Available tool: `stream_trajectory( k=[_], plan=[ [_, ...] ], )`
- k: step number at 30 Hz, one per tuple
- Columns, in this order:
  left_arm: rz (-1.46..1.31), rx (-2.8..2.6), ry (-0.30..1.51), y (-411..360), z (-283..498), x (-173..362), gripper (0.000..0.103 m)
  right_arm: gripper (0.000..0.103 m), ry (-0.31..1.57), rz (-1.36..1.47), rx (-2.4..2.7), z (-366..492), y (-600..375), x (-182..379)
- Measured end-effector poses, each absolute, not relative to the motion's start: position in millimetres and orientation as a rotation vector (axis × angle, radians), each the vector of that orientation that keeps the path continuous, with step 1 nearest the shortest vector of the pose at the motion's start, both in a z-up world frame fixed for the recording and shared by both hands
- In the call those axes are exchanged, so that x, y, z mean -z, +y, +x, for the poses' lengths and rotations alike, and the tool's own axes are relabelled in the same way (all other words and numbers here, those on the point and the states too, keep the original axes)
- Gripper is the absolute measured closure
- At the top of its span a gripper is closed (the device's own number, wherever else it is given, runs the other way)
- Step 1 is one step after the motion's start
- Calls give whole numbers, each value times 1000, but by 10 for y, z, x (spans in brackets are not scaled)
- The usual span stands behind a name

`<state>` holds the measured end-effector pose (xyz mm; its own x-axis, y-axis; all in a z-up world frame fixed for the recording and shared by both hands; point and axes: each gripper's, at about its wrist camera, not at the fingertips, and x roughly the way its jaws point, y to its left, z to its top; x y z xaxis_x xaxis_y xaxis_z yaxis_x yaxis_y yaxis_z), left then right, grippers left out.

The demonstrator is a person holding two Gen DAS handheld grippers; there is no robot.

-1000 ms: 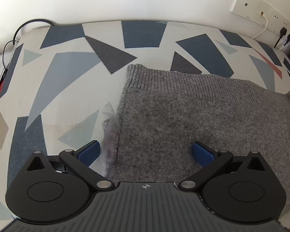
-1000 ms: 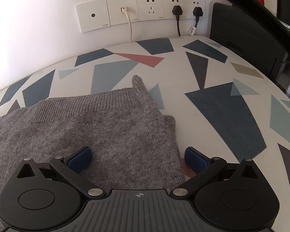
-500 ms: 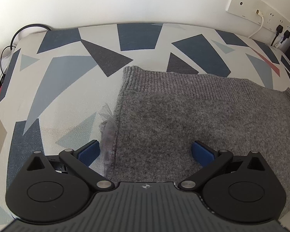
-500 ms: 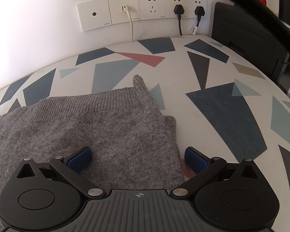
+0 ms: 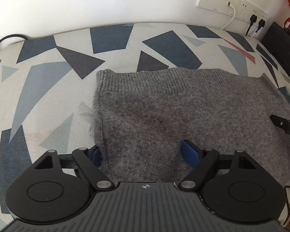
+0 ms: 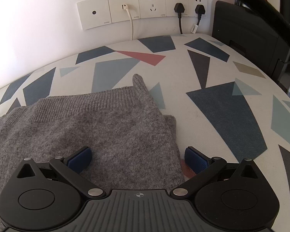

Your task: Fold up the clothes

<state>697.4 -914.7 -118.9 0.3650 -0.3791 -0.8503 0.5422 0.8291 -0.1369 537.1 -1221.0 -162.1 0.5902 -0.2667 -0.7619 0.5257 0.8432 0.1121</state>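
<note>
The fuzzy grey knitted sweater lies flat on the triangle-patterned tablecloth. The left gripper straddles its left edge, jaws closing, fabric between the pads. The right gripper stands wide open astride the right edge, gripping nothing.

- Left wrist view looks steeply down, close over the grey knitted sweater
- Right wrist view likewise; both share the white socket panel
</note>
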Motion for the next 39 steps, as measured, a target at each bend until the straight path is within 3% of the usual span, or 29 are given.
stream_trajectory(
  k=[2,5,25,39],
  plan=[
    [150,622,1048,-9140,6971,1163,53,1,816,344,472,5365,-12205,1623],
    [114,633,1061,-9137,6969,1145,64,1,813,344,472,5357,-12202,1628],
    [117,643,1076,-9000,6847,1122,65,1,871,357,417,5279,-12095,1571],
    [143,647,1059,-9018,6827,1126,59,1,900,348,402,5395,-12164,1559]
  ],
)
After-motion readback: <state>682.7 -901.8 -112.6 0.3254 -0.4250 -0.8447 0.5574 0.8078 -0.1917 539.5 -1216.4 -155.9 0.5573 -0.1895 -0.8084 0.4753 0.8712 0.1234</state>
